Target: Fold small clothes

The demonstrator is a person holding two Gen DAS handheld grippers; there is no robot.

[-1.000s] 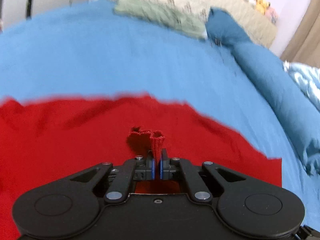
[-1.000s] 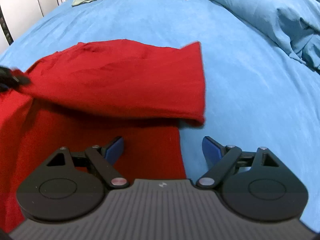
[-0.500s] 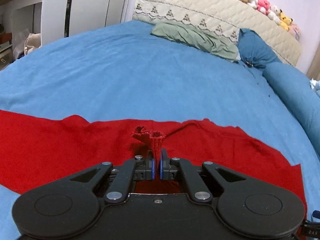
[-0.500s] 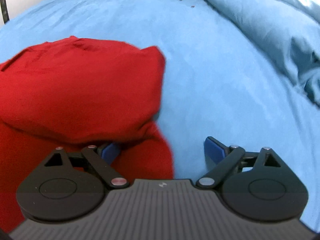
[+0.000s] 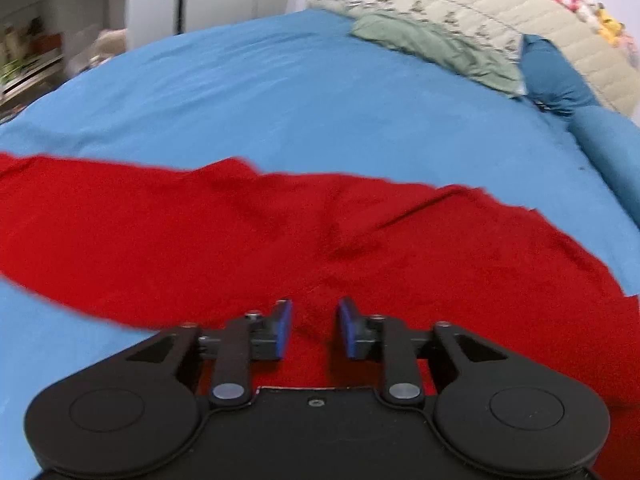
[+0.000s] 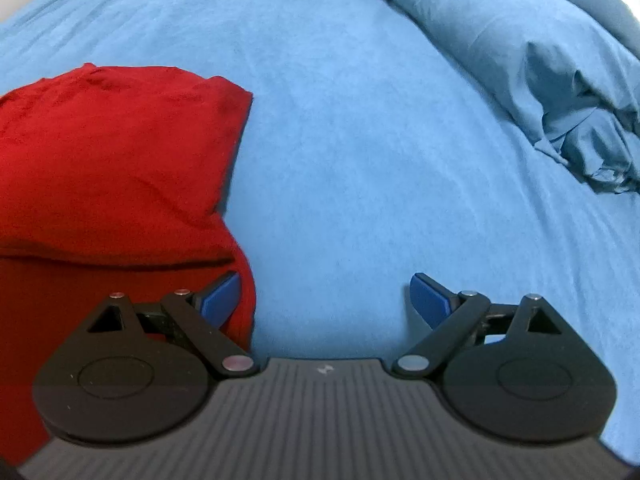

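Note:
A red garment (image 5: 280,232) lies spread on the blue bed sheet (image 5: 280,100). My left gripper (image 5: 314,330) is open just above the cloth, with nothing between its blue pads. In the right wrist view the red garment (image 6: 112,152) lies folded over itself at the left, its upper layer on a lower one. My right gripper (image 6: 324,300) is wide open and empty over the blue sheet (image 6: 360,140), its left pad (image 6: 220,298) next to the garment's right edge.
A green cloth (image 5: 432,46) lies by the quilted headboard (image 5: 480,12) at the far end. A dark blue pillow (image 5: 556,76) sits to the right. A rumpled blue duvet (image 6: 540,48) lies along the right side. White furniture (image 5: 100,28) stands far left.
My left gripper has opened and let go of the red cloth, which now lies flat. The folded layer has settled on the garment. My right gripper stays open.

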